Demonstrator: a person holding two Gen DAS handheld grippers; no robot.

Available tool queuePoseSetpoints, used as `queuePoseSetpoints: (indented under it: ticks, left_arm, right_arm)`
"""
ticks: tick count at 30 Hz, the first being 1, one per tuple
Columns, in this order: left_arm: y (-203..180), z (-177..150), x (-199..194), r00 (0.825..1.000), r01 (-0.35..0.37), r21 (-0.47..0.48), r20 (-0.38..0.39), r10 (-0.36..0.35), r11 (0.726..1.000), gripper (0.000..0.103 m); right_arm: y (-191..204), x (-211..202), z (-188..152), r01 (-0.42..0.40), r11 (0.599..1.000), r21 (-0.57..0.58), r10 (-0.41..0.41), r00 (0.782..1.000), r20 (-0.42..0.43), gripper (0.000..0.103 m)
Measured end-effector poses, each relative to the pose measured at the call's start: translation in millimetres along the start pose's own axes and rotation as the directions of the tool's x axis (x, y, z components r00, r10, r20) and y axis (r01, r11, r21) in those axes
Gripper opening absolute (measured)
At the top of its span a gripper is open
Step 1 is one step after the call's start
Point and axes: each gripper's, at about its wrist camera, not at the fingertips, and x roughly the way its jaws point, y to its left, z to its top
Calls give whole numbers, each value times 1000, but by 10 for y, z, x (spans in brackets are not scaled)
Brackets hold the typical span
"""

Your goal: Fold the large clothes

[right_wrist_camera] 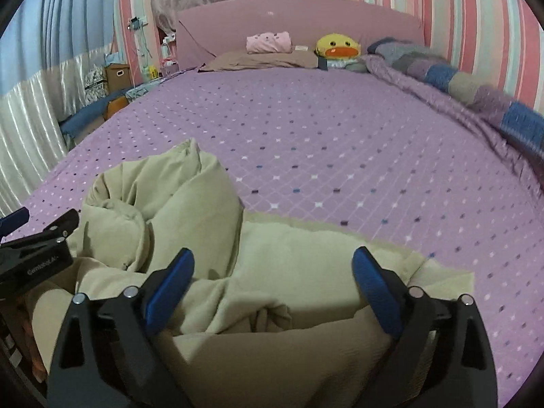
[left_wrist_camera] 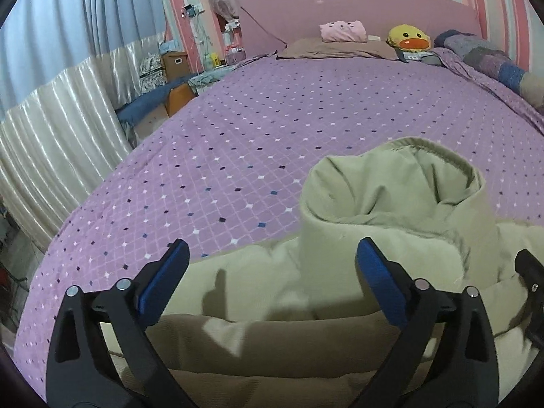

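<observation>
Pale green padded coat point(left_wrist_camera: 391, 204) sits bunched at the near edge of the purple diamond-pattern bedspread point(left_wrist_camera: 255, 129), hood or sleeve standing up in a lump, body creased. Left gripper point(left_wrist_camera: 272, 275) jaws spread wide over it, nothing pinched. Right gripper point(right_wrist_camera: 273, 282) same: wide apart, cloth below, not clamped. Judgement: folding barely begun; garment needs spreading flat, then sleeves and body folded.

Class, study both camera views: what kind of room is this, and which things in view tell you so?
Almost certainly a home bedroom. A large bed with a purple diamond-patterned bedspread and pink headboard fills the view, with a pillow and a yellow duck plush at its head.
</observation>
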Motion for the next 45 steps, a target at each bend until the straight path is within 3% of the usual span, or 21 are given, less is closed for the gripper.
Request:
queuePoseSetpoints:
  ticks: [8,18,27,30,32,36,37,41,45]
  left_arm:
    - [212,-55,153,998,42,-107,-37,-47,993,100]
    - [202,-190,334,989,132,-133,-43,-139,982,100]
    - [122,-213,483,988,136,-138,-48,-144,981,100]
    - [210,-222,369,998,50,-151,-29,-55,987,100]
    - [331,-228,243,994,-108,-133,3,110,985,100]
    - [846,-310,67,946,-323,-142,-21,323,936,100]
    - [1097,-366,18,923,-385,-147,-30,385,911,100]
    - [2060,-624,-93,866,-498,-140,-139,481,856,99]
    - [2626,-758,-459,868,-495,-231,-168,466,838,99]
  right_arm:
    - [57,154,-71,1,1000,-14,-1,1000,-27,101]
    - [43,167,-85,-24,1000,-7,24,999,-24,101]
    - [46,231,-112,-32,999,5,32,999,-6,101]
    - [38,246,-110,-35,999,7,36,999,-9,101]
    - [44,246,-111,-34,999,6,34,999,-9,101]
    - [44,272,-113,-27,1000,-4,27,1000,-9,101]
    - [29,290,-111,-27,1000,-1,26,1000,-13,101]
    - [23,331,-107,-17,1000,-3,17,999,-37,101]
    - [18,360,-71,-14,1000,-6,14,998,-62,101]
